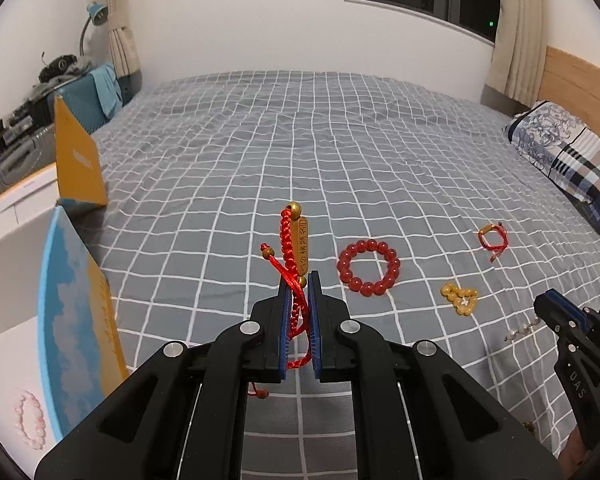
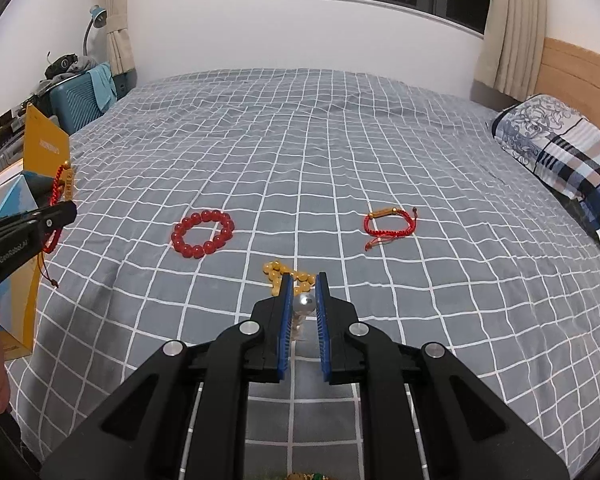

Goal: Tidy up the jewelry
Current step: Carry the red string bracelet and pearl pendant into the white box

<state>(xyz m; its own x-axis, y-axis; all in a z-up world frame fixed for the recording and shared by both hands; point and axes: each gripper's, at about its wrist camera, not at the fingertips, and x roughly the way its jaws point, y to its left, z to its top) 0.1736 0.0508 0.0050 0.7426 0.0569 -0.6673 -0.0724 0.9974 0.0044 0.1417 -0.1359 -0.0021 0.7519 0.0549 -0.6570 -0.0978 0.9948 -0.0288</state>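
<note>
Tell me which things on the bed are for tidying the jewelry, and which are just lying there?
For the job:
- red cord bracelet in the left gripper
- silvery bead piece in the right gripper
- red bead bracelet
- yellow bead bracelet
- second red cord bracelet
- open box

Just there:
- pillow
- lamp
- suitcase

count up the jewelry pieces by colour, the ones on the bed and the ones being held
Red: 3
Yellow: 1
Silver, pearl-like: 1
Pink, in the box: 1
Total: 6
</note>
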